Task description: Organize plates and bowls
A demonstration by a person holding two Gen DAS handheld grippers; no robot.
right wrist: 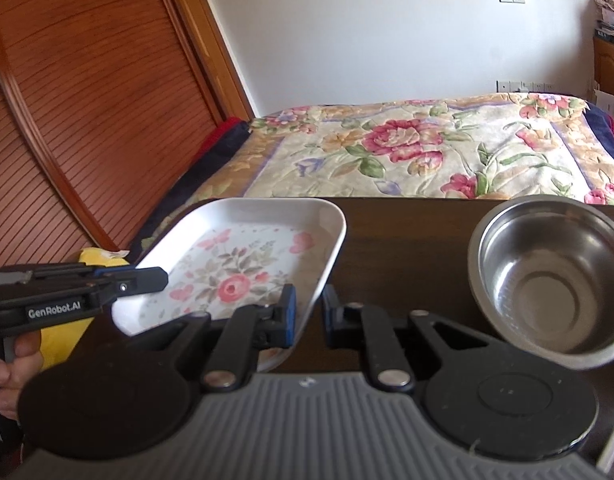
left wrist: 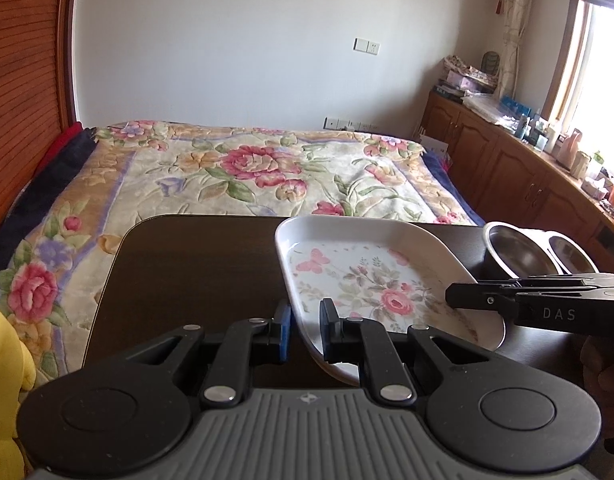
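The left gripper [left wrist: 305, 322] and right gripper [right wrist: 309, 314] each straddle a near rim of the floral plate [left wrist: 359, 276], jaws apart with the edge between them, not yet clamped. Judging by this, both should close squarely on the rim and lift level, so the plate does not tip. Both are held low and level over the dark tabletop [left wrist: 195, 264]. Further right sit the steel bowls [right wrist: 547, 280]; beyond lies the bed [left wrist: 243, 168].
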